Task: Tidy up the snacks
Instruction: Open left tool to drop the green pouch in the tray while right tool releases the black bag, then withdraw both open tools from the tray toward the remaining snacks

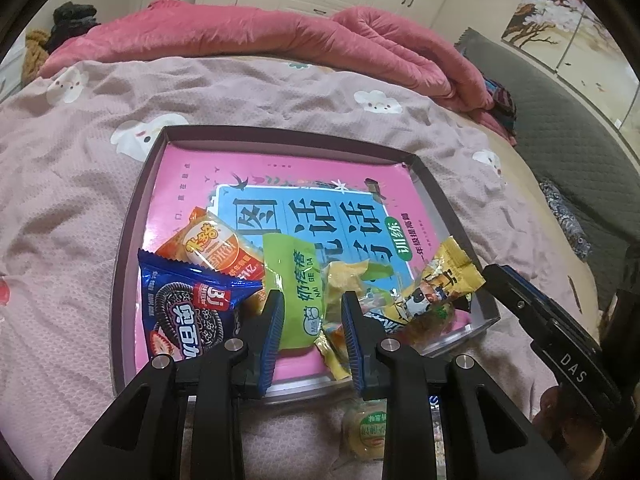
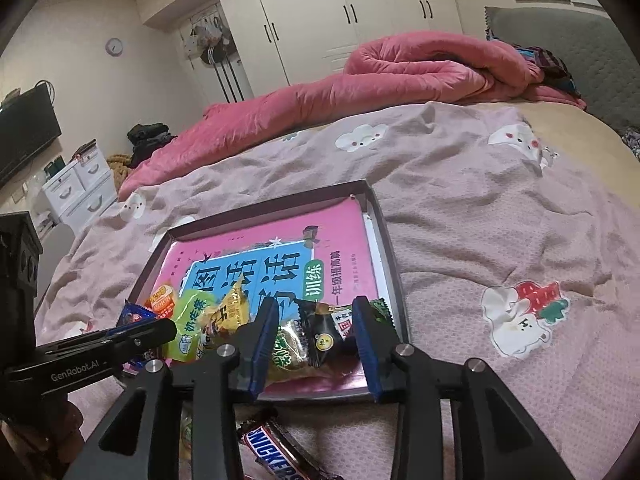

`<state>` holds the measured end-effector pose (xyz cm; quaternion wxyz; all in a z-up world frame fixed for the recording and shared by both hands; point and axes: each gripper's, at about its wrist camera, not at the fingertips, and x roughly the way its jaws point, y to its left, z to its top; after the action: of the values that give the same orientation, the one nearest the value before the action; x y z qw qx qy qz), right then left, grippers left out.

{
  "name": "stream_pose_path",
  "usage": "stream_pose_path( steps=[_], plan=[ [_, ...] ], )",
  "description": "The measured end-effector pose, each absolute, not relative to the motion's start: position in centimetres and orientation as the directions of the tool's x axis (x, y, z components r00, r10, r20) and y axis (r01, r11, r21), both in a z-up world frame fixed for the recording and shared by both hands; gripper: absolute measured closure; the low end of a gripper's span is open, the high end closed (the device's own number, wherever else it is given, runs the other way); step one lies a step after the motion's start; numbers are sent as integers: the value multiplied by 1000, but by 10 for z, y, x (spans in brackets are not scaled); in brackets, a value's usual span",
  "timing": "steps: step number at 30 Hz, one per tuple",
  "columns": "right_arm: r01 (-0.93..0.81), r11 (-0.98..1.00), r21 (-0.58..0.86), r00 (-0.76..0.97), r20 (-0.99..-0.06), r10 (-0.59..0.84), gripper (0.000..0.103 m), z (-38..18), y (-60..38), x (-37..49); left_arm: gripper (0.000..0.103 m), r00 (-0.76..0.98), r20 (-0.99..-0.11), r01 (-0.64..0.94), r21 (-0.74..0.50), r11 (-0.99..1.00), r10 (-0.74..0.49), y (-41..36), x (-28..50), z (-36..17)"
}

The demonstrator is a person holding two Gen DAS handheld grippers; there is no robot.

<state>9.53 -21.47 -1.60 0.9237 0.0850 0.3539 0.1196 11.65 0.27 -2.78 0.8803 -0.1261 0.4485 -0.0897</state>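
A shallow dark-rimmed box tray [image 1: 132, 216] sits on the pale pink blanket with cloud prints [image 1: 72, 184], lined by a pink and blue children's workbook [image 1: 320, 200]. Snacks crowd its near edge: a blue cookie packet [image 1: 188, 304], an orange wafer packet [image 1: 216, 244], a green snack pouch [image 1: 296, 280] and a yellow packet with a cow picture [image 1: 436, 284].

The left gripper [image 1: 312, 308] hangs over them, its blue pads narrow, nothing visibly pinched between them. Only its camera shows a small round green-labelled cake [image 1: 366, 428] lying on the blanket outside the tray.

The right gripper [image 2: 316, 324] stands wider, apart from the black wrapped snack [image 2: 324, 336] lying in the tray between its pads. Only this view shows the brown Snickers bar [image 2: 276, 452] on the blanket below.
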Motion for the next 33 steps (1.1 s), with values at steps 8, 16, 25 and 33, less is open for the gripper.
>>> stream_pose_path(
  steps=[8,16,25,33],
  plan=[
    [-165,955,246,720,-632,287,56,-14,-217,91,63,580,-769,42,-302,952,-270,4,113,-25],
    [-183,954,236,717,-633,294,51,-11,-214,85,48,582,-769,34,-303,952,-265,8,108,-22],
    [-199,952,231,715,-631,302,46,-7,-211,79,39,584,-769,32,-297,954,-259,11,101,-17],
    [-202,948,245,716,-624,314,46,-2,-213,73,34,588,-769,25,-293,956,-251,16,94,-11]
  ],
)
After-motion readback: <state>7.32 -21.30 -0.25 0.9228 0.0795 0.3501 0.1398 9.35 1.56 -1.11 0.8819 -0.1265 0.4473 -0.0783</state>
